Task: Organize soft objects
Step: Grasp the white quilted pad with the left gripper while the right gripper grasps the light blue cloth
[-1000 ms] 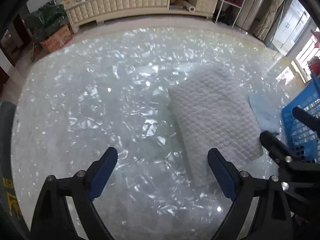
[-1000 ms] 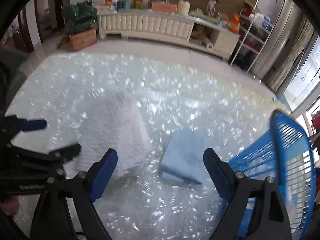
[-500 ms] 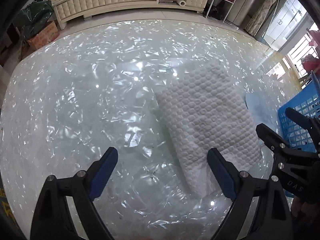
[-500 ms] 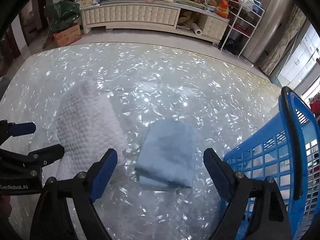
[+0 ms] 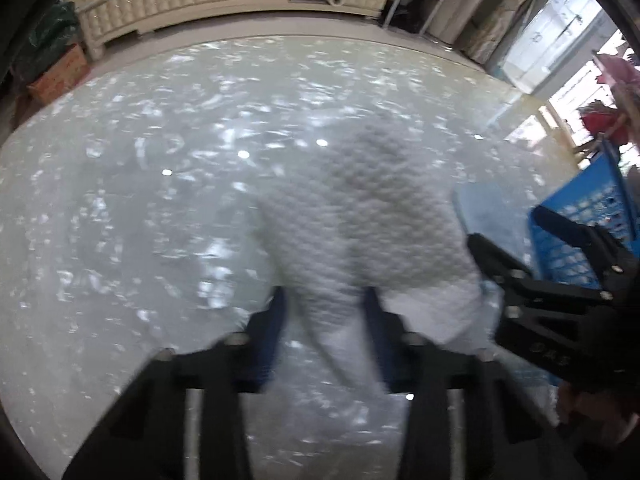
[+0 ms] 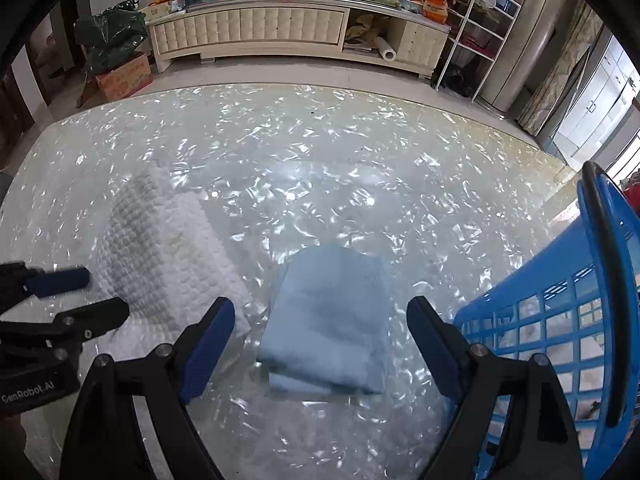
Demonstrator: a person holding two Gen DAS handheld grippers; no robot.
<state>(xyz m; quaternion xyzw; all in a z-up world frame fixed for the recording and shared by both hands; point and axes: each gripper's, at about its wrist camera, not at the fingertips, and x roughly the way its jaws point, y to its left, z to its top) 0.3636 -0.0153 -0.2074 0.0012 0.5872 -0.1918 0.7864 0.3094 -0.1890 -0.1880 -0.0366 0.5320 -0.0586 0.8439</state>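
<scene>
Left gripper (image 5: 325, 320): I see its fingers drawn in narrow on the near end of the white towel, with the cloth bunched between the blue pads (image 5: 276, 320). This view is blurred, so I cannot tell how firm the pinch is.

White towel (image 5: 360, 216): it is a waffle-textured cloth. Measured from the blue basket, it lies well to the left on the table, with the blue cloth between the two. In the right wrist view the towel (image 6: 168, 256) looks partly doubled over, its near corner by the left gripper (image 6: 80, 296).

Right gripper (image 6: 320, 340): I have it spread wide and gripping nothing. It hovers over the blue cloth, whose near edge sits between the two fingers (image 6: 208, 340).

Blue cloth (image 6: 332, 320): it is folded into a neat rectangle and lies flat on the table just left of the blue basket. I cannot tell whether the two touch. In the left wrist view only a sliver of it (image 5: 480, 208) shows past the towel.

Blue basket (image 6: 560, 320): made of slatted plastic with a dark rim, it stands at the right edge of the table. Pale cloth shows through its slats, though what it is I cannot make out.

Table (image 6: 320, 152): the top is glossy and glittery, and it carries the towel, the cloth and the basket.
</scene>
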